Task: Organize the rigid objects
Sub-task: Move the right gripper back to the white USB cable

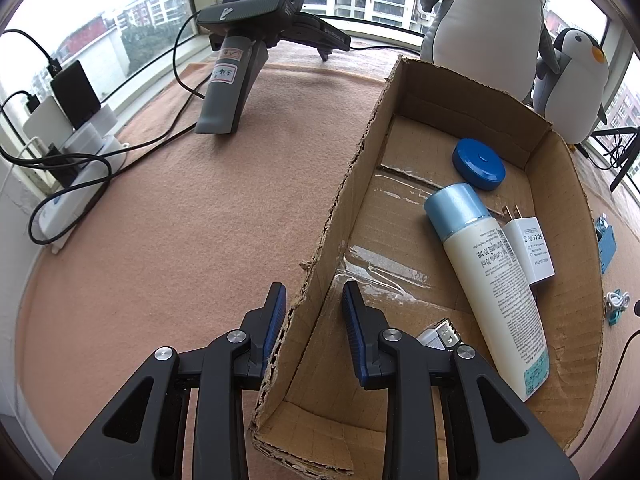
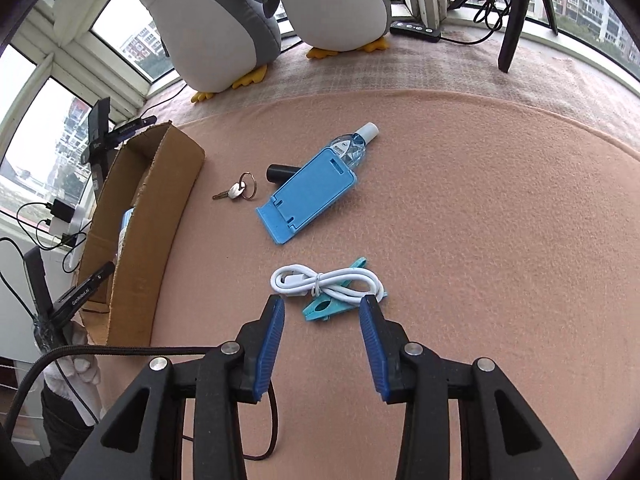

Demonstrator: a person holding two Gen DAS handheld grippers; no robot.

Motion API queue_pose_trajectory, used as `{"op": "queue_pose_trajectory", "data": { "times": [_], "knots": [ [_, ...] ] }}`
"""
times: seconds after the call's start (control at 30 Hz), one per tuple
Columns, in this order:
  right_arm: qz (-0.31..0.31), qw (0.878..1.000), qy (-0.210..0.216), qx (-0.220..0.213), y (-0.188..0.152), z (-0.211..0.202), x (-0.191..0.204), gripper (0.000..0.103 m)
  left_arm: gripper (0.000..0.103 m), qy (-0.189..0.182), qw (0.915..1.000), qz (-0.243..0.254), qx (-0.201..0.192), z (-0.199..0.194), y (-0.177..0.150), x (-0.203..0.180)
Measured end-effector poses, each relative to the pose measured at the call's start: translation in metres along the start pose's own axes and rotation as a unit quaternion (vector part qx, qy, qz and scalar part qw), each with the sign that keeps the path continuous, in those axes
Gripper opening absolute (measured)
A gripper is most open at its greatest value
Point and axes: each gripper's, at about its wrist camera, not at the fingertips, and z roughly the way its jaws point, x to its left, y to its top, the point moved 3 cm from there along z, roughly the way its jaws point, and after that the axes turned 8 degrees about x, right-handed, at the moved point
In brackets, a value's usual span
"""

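Note:
An open cardboard box (image 1: 576,264) lies on the peach blanket. It holds a white bottle with a pale blue cap (image 1: 492,280), a white plug adapter (image 1: 530,248), a round blue lid (image 1: 478,164) and a silver USB piece (image 1: 444,334), half hidden by my finger. My left gripper (image 1: 314,318) is open and straddles the box's left wall, which rests against the outer pad. My right gripper (image 2: 322,320) is open just short of a teal clothespin (image 2: 336,300) under a tied white cable (image 2: 324,282). Beyond lie a blue phone stand (image 2: 308,196), a clear bottle (image 2: 356,144), a black cylinder (image 2: 282,172) and keys (image 2: 238,190).
Two plush penguins (image 2: 224,20) stand at the window edge behind the box (image 2: 136,220). Another gripper device (image 1: 240,40) rests on the blanket at the far left, beside a power strip with chargers and cables (image 1: 72,152). Tripod legs (image 2: 516,12) and a black remote (image 2: 416,32) sit far right.

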Motion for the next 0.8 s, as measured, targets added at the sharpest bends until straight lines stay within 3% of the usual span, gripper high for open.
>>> {"op": "queue_pose_trajectory", "data": {
  "times": [0.23,0.8],
  "knots": [
    [-0.013,1.0,-0.007,0.019,0.006,0.019,0.009,0.036,0.027,0.0,1.0,-0.001,0.0,0.0,0.0,0.0],
    [0.007,1.0,-0.012,0.018,0.044,0.031,0.011,0.036,0.027,-0.001,1.0,-0.001,-0.001,0.0,0.0,0.0]
  ]
}}
